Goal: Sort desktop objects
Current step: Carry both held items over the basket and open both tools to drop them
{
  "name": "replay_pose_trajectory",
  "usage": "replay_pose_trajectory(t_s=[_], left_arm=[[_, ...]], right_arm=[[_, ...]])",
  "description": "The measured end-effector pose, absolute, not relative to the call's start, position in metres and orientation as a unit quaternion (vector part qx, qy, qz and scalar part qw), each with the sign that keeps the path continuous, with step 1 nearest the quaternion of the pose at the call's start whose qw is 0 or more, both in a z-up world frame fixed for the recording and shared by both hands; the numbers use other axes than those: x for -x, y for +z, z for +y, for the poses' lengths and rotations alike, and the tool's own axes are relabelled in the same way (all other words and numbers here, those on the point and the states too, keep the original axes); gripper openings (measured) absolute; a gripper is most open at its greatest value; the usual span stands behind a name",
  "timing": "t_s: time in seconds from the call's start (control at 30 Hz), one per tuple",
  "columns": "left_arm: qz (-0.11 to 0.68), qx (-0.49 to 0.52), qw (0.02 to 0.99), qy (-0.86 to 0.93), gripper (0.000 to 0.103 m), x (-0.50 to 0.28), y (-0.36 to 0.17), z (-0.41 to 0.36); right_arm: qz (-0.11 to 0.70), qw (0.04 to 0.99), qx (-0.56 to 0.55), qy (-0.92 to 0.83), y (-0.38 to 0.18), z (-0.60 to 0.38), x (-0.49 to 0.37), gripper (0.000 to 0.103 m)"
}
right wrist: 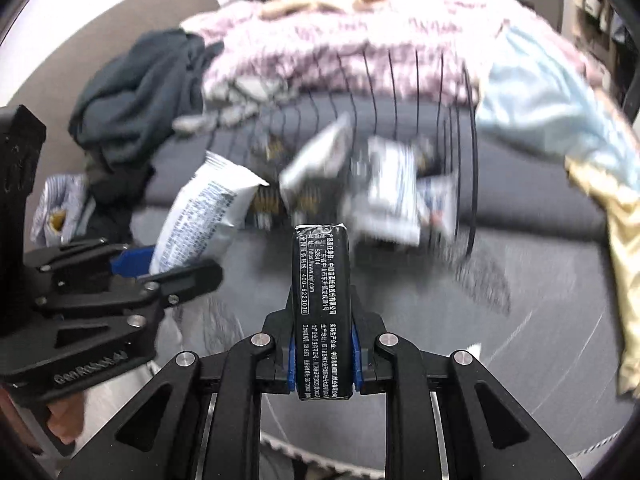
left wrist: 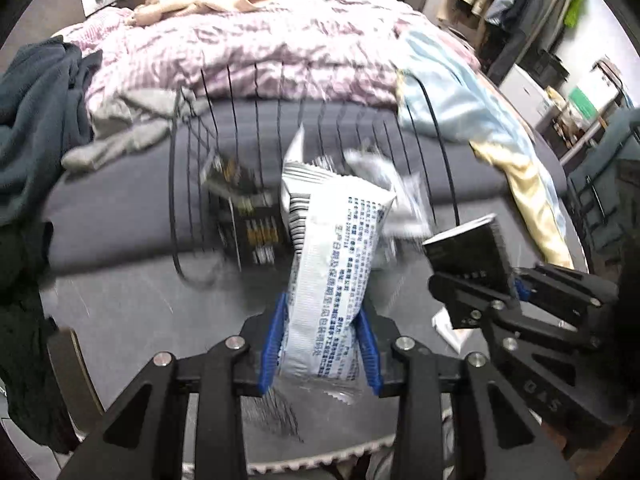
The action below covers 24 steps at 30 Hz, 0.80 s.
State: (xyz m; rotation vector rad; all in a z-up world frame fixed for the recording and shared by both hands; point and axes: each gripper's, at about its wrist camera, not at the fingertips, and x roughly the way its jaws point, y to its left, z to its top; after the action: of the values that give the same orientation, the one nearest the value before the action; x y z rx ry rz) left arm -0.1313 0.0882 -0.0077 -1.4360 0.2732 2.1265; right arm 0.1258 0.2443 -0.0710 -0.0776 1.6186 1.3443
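Overhead, left gripper [left wrist: 320, 344] pinches white packet [left wrist: 332, 256], right gripper [right wrist: 323, 356] black pack [right wrist: 322, 280], near wire basket [left wrist: 224, 168].

The packet [left wrist: 332, 264] is white with blue print and a black barcode, the pack [right wrist: 322, 304] black with white lettering (both between blue pads [left wrist: 272, 344]), the quilt [left wrist: 260, 52] pink-and-white striped, the basket [left wrist: 320, 152] black wire.
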Motion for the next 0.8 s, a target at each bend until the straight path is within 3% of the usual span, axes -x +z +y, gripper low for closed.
replay_pose_trajectory(t_s=[0.37,0.47,0.5,0.57,0.63,0.8], left_arm=[[0.092,0.569,0.241,0.781,0.038,0.215,-0.058,0.131],[0.070,0.578,0.253,0.772,0.040,0.217,-0.058,0.124],[0.068,0.578,0.251,0.774,0.045,0.216,-0.056,0.120],[0.068,0.572,0.244,0.781,0.056,0.214,-0.052,0.110],[0.063,0.566,0.245,0.785,0.062,0.209,-0.046,0.106],[0.073,0.560,0.254,0.785,0.062,0.188,-0.039,0.096]], right_arm=[[0.683,0.489,0.073,0.538,-0.107,0.332,-0.153,0.023],[0.688,0.495,0.055,0.528,-0.114,0.325,-0.160,0.041],[0.686,0.498,0.054,0.528,-0.113,0.324,-0.161,0.051],[0.681,0.505,0.048,0.528,-0.110,0.316,-0.165,0.061],[0.679,0.505,0.038,0.532,-0.106,0.311,-0.168,0.063],[0.675,0.507,0.032,0.535,-0.097,0.282,-0.169,0.063]])
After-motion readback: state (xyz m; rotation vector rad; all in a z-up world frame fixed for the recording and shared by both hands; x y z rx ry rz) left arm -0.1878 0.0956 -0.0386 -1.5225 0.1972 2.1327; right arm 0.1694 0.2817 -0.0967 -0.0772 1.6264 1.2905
